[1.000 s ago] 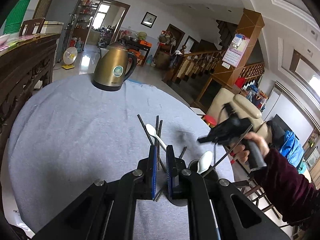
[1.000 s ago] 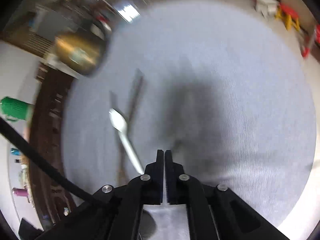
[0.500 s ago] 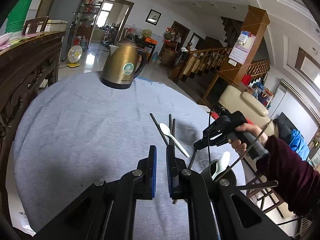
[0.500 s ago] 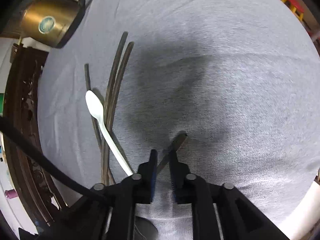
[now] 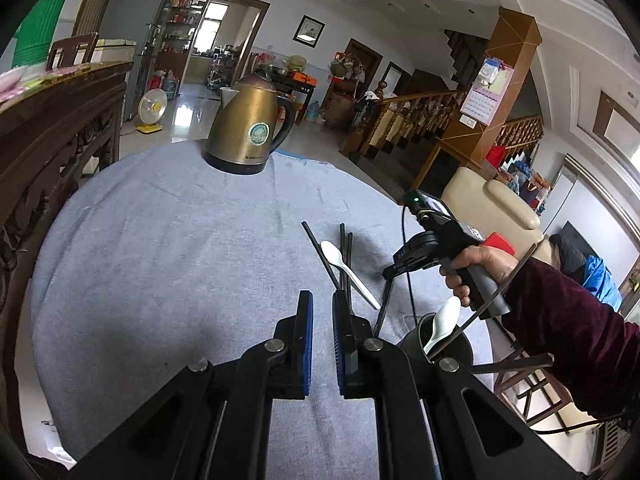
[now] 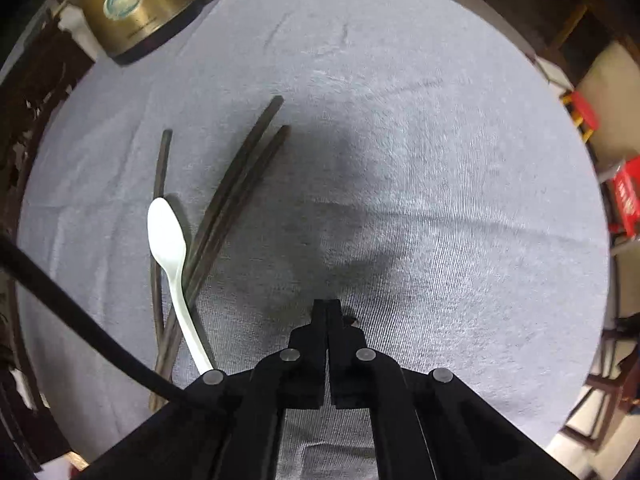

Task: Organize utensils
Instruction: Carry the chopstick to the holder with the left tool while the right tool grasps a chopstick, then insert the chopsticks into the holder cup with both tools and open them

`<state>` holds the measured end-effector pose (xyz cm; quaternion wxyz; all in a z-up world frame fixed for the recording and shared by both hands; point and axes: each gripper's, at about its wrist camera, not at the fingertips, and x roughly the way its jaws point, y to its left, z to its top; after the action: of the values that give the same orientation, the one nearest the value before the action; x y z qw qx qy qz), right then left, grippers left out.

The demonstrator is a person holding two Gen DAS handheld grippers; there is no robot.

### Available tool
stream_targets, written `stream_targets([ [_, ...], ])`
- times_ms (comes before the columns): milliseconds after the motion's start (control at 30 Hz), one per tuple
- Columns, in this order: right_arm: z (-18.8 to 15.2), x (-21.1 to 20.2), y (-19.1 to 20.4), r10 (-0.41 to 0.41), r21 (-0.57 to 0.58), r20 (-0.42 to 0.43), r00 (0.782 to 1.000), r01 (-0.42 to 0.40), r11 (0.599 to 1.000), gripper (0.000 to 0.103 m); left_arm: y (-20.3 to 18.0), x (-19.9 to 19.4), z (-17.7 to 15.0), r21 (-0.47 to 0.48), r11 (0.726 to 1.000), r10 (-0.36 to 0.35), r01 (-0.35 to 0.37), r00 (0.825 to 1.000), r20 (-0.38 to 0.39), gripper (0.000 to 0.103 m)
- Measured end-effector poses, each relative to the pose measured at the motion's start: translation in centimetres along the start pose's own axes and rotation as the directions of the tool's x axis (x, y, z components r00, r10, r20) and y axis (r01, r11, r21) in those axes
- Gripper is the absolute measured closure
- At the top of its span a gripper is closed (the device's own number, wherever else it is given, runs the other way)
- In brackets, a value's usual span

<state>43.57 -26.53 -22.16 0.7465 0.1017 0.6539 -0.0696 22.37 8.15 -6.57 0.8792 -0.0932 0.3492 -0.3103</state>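
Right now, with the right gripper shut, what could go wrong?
The right gripper seems to pinch the chopstick only at its end, so it may swing or slip out. The cup stands near the table edge with a spoon leaning out; the gripper's cable hangs close by and could snag it.

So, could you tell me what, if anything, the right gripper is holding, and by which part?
The right gripper appears shut on a dark chopstick, pinching its upper end; the contact itself is hidden.
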Motion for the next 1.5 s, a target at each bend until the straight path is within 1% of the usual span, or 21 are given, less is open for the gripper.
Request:
stream_targets([
  [33,-0.8,-0.8,-2.0,0.022,0.006,0.01,1.0,-0.022,1.0,0.102,-0.1,-0.1,0.1,0.004,1.0,0.004,-0.004,1.0,0.0,0.095],
  [100,-0.7,-1.3,-2.7,0.04,0.021,0.017,0.999,-0.04,0.999,0.101,-0.2,-0.2,0.2,0.006,1.0,0.007,-0.007,1.0,-0.001,0.094],
  [167,-1.1,-2.0,-4.6,0.093,0.077,-0.003,0.996,-0.092,0.993,0.1,-0.2,0.0,0.3,0.006,1.0,0.009,-0.009,1.0,0.001,0.094],
  [233,-1.0,-2.4,-7.0,0.158,0.13,-0.019,0.987,-0.154,0.979,0.088,-0.3,0.3,0.4,0.004,1.0,0.0,0.0,1.0,0.002,0.094],
  [300,-1.2,-2.9,-8.0,0.167,0.147,-0.032,0.985,-0.161,0.976,0.058,-0.5,0.7,0.4,0.008,1.0,-0.005,0.005,1.0,0.002,0.094],
  [333,-1.3,-3.1,-8.6,0.158,0.151,-0.043,0.986,-0.15,0.977,0.054,-0.5,0.9,0.5,0.009,1.0,-0.008,0.008,1.0,0.001,0.094],
  [433,-1.8,-2.3,-9.7,0.182,0.168,-0.062,0.981,-0.17,0.971,0.054,-0.3,1.5,0.6,-0.001,1.0,-0.023,0.023,1.0,-0.007,0.094],
  [467,-1.7,-2.0,-9.6,0.177,0.171,-0.069,0.982,-0.164,0.972,0.057,-0.4,1.5,0.6,-0.002,1.0,-0.024,0.024,1.0,-0.009,0.094],
  [500,-1.8,-1.3,-9.1,0.161,0.166,-0.083,0.983,-0.146,0.975,0.065,-0.4,1.6,0.6,-0.001,1.0,-0.024,0.024,1.0,-0.01,0.094],
  [533,-1.9,-0.6,-8.5,0.153,0.161,-0.103,0.983,-0.136,0.978,0.065,-0.4,1.6,0.6,0.001,1.0,-0.024,0.024,1.0,-0.011,0.094],
  [567,-1.9,-0.8,-7.9,0.118,0.138,-0.08,0.99,-0.107,0.985,0.072,-0.4,1.5,0.5,0.002,1.0,-0.023,0.023,1.0,-0.01,0.094],
  [600,-1.8,-0.4,-7.3,0.131,0.121,-0.097,0.987,-0.119,0.985,0.078,-0.3,1.4,0.5,0.001,1.0,-0.022,0.022,1.0,-0.009,0.094],
  [700,-1.7,-0.2,-6.4,0.077,0.068,-0.068,0.995,-0.073,0.995,0.088,0.1,1.2,0.4,-0.013,1.0,-0.013,0.013,1.0,-0.007,0.094],
  [867,-1.7,-0.8,-6.4,0.158,0.051,0.008,0.987,-0.158,0.986,0.09,-0.1,0.6,0.5,-0.015,1.0,-0.013,0.012,1.0,-0.003,0.094],
  [900,-1.8,-1.4,-6.8,0.187,0.047,0.046,0.981,-0.189,0.981,0.091,-0.4,0.5,0.5,-0.009,1.0,-0.012,0.012,1.0,-0.002,0.094],
  [1000,-2.1,-4.1,-8.5,0.251,0.03,0.146,0.957,-0.258,0.966,0.092,-1.0,0.3,0.5,-0.006,1.0,-0.02,0.02,1.0,-0.003,0.094],
  [1133,-3.3,-10.3,-10.4,0.306,-0.02,0.314,0.899,-0.316,0.949,0.094,-2.1,0.0,0.2,-0.001,0.999,-0.032,0.032,0.999,-0.001,0.094],
  [1167,-3.7,-12.1,-10.8,0.316,-0.042,0.364,0.876,-0.323,0.945,0.095,-2.3,-0.1,0.0,0.0,0.999,-0.034,0.034,0.999,-0.002,0.094],
  [1267,-5.0,-15.9,-9.4,0.326,-0.106,0.465,0.823,-0.314,0.943,0.096,-2.9,-0.4,-0.5,-0.003,0.999,-0.032,0.032,0.999,-0.002,0.094],
  [1300,-5.6,-17.8,-9.5,0.333,-0.134,0.504,0.797,-0.308,0.942,0.097,-3.0,-0.4,-0.6,-0.007,0.999,-0.032,0.032,0.999,-0.003,0.094],
  [1500,-10.2,-26.9,-5.6,0.336,-0.246,0.613,0.715,-0.231,0.941,0.097,-3.9,-1.0,-1.6,-0.016,0.999,-0.039,0.039,0.999,-0.01,0.094],
])
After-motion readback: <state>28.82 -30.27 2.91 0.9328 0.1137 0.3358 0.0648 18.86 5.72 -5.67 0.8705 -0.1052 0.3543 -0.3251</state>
